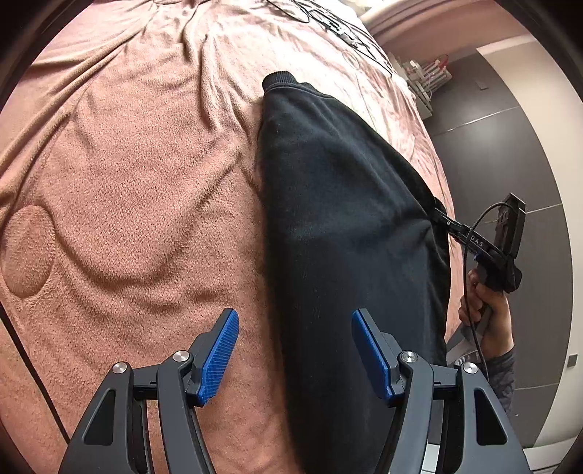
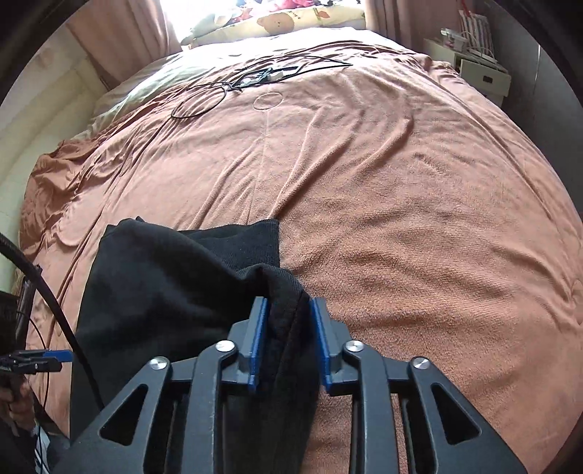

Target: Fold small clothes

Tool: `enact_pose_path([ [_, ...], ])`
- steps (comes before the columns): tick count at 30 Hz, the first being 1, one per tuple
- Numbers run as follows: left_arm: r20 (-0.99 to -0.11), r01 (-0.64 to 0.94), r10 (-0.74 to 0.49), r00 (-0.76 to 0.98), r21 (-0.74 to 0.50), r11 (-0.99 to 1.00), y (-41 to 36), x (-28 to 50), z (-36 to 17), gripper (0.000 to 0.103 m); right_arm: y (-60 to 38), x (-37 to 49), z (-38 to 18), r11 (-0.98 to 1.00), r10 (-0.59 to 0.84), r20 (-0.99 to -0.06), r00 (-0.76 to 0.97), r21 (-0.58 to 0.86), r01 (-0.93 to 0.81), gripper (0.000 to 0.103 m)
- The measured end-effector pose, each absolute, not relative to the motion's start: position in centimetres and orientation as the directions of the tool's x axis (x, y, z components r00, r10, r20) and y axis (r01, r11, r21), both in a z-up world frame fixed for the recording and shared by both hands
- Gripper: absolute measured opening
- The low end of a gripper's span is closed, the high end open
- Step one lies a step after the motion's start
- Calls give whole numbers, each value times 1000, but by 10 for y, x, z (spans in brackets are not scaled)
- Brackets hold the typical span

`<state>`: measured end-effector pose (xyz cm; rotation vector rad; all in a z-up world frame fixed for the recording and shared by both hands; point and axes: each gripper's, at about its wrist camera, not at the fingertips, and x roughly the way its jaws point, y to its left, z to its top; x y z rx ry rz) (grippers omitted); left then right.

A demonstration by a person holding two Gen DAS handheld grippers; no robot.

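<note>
right hand-held gripper (image 2: 288,346) astride folded black garment (image 2: 164,288)

We see a wide bed covered with a salmon-pink fleece blanket (image 2: 400,189), which has many soft wrinkles and a stitched oval shape (image 1: 27,251) in it. At the far end of the bed lies a pale yellow pillow or quilt with a bear print (image 2: 277,22), and strong daylight comes in there from a window, between pink curtains (image 2: 120,40). Some thin black cables (image 2: 218,91) lie on the blanket near that end. Beside the bed stands a white bedside cabinet (image 2: 481,73) with small things on top. The floor (image 1: 510,153) is of dark grey tiles, and a cream wall (image 2: 43,120) runs along the other side.
</note>
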<state>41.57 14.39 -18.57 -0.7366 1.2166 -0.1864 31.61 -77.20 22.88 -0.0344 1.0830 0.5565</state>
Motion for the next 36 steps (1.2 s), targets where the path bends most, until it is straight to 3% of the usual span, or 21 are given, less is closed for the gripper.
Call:
enact_pose_path([
  [1,-783,-249,-502,368,-603,758,144,417,-185,66,-774,314,231,856,428,-838,338,255,-451,69],
  [2,-783,-252,-498,373,-602,758,145,418,-185,66,-776,311,234,846,448,-828,338,270,-459,75],
  [19,-767,-296,-485,420,-621,726,144,451,-188,66,-814,319,190,743,613,-782,111,523,-418,76],
  [24,-771,-281,-488,410,-615,736,140,465,-194,66,-812,331,174,728,626,-776,77,547,-413,63],
  [28,-769,-276,-492,407,-618,737,141,477,-202,66,-814,349,168,714,658,-749,69,592,-374,41],
  [31,-761,-280,-501,412,-629,725,145,487,-208,51,-816,353,172,699,675,-734,70,606,-380,28],
  [35,-736,-286,-513,441,-657,697,155,498,-209,22,-825,349,181,669,702,-707,91,610,-424,28],
  [36,-727,-284,-516,453,-666,690,157,498,-208,22,-828,349,178,677,694,-714,90,605,-419,29],
])
